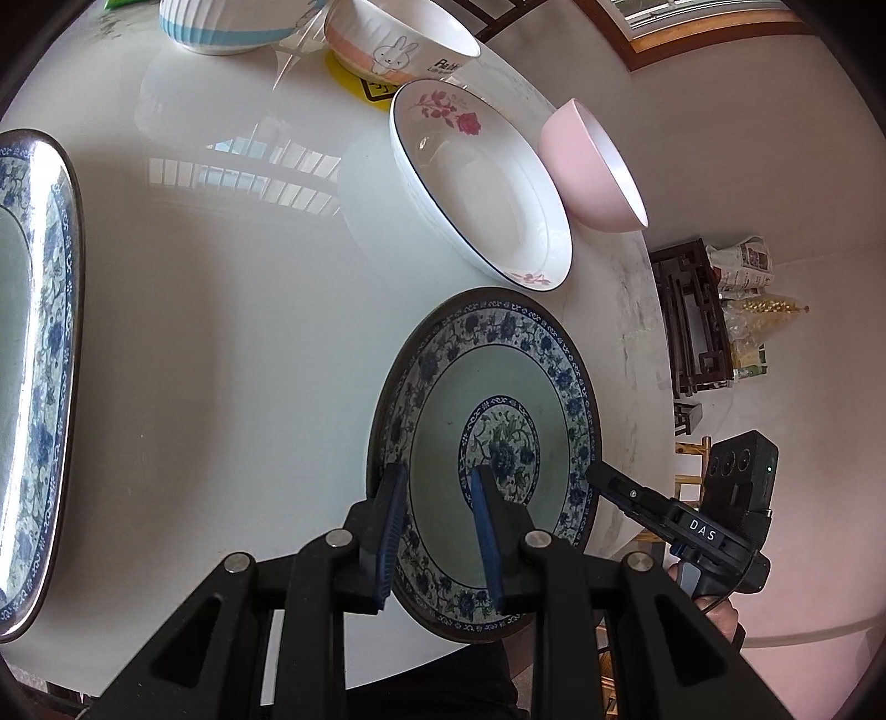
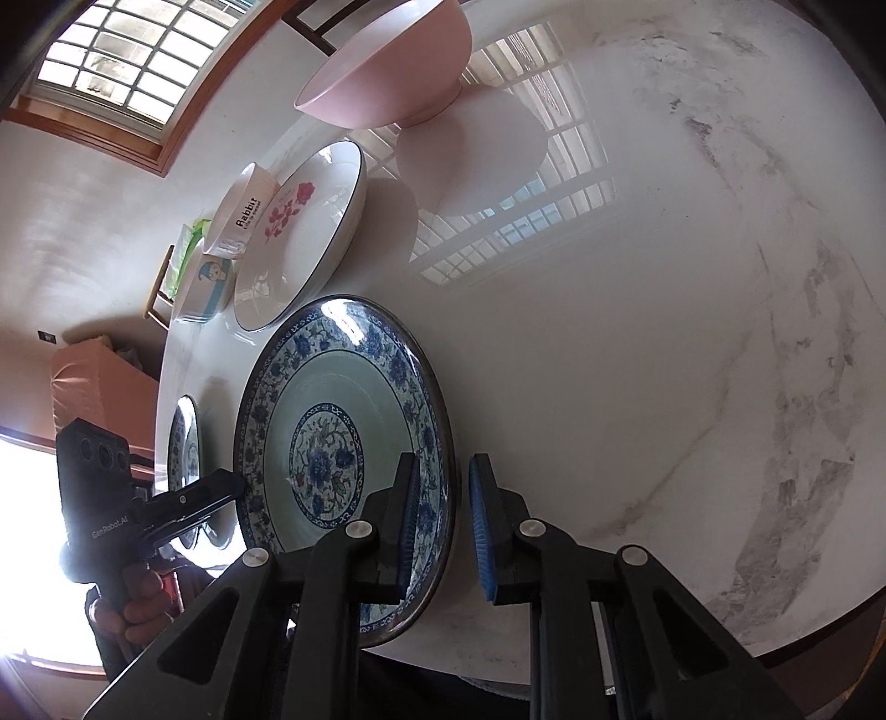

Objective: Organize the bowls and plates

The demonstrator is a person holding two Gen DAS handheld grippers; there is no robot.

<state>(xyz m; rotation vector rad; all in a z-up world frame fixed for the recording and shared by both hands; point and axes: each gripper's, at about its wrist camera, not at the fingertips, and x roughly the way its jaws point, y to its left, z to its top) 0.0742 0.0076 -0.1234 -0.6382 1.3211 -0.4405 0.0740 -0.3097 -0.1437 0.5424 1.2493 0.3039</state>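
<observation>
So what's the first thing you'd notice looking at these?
The round blue-and-white floral plate near the table's edge, with both tools straddling its rim: the left tool on one side, the right tool on the opposite side. Beyond it sit a white rose dish and a pink bowl.

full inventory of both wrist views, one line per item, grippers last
round blue-and-white plate: 1, floral blue rim, near table edge, between both grippers
oblong blue-and-white platter: 1, same pattern, left side of table
rose plate: 1, white with red flowers, beyond the round plate
pink bowl: 1, plain pink, beside the rose plate
rabbit bowl: 1, white and peach, far side
blue-striped bowl: 1, white and light blue, far side
table: 1, white marble
left gripper: open, straddling the round plate's rim
right gripper: open, straddling the opposite rim
</observation>
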